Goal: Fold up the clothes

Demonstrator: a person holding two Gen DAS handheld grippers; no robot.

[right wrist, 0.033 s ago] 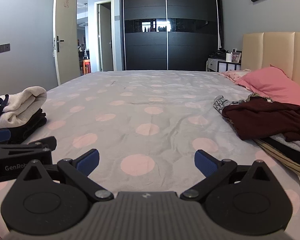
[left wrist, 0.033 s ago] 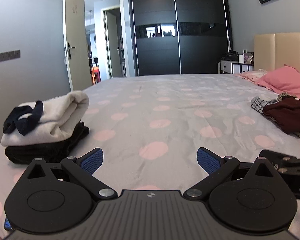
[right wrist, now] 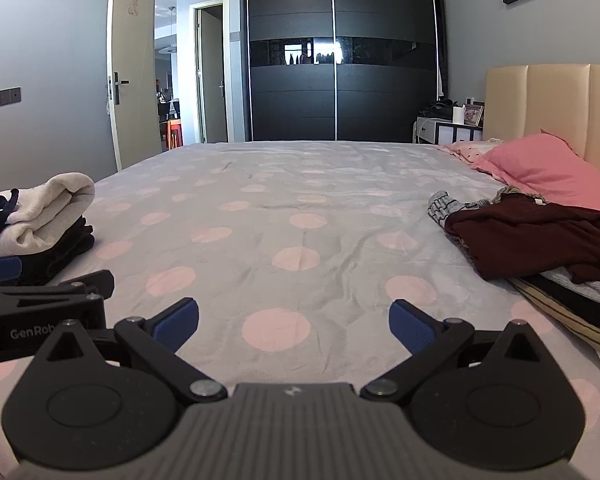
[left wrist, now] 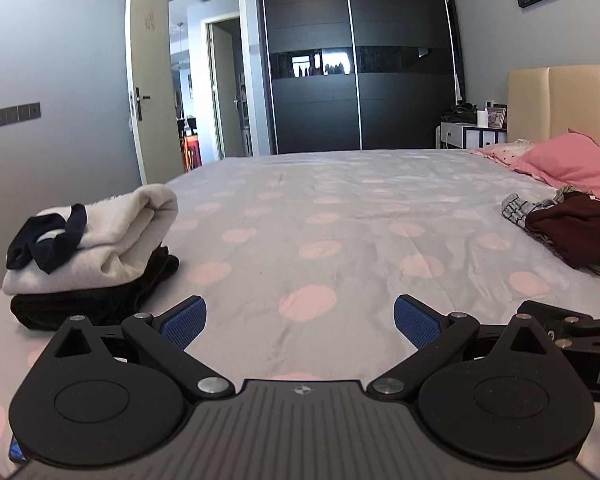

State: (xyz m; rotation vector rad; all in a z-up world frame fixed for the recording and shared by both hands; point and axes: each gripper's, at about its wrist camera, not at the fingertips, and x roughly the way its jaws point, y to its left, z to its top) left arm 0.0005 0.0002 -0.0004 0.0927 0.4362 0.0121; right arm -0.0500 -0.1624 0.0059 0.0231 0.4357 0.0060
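A folded stack sits on the bed at the left: a cream garment (left wrist: 112, 232) with a navy piece on top, over a black garment (left wrist: 96, 300). It also shows in the right wrist view (right wrist: 40, 216). An unfolded pile lies at the right, topped by a maroon garment (right wrist: 540, 236), also in the left wrist view (left wrist: 580, 232). My left gripper (left wrist: 300, 320) is open and empty over the bedsheet. My right gripper (right wrist: 294, 322) is open and empty beside it.
The bed (right wrist: 292, 216) has a grey sheet with pink dots. A pink pillow (right wrist: 540, 168) lies by the beige headboard (right wrist: 540, 104). A dark wardrobe (right wrist: 340, 52) and an open door (right wrist: 132, 72) stand behind, with a nightstand (right wrist: 448, 130) at the right.
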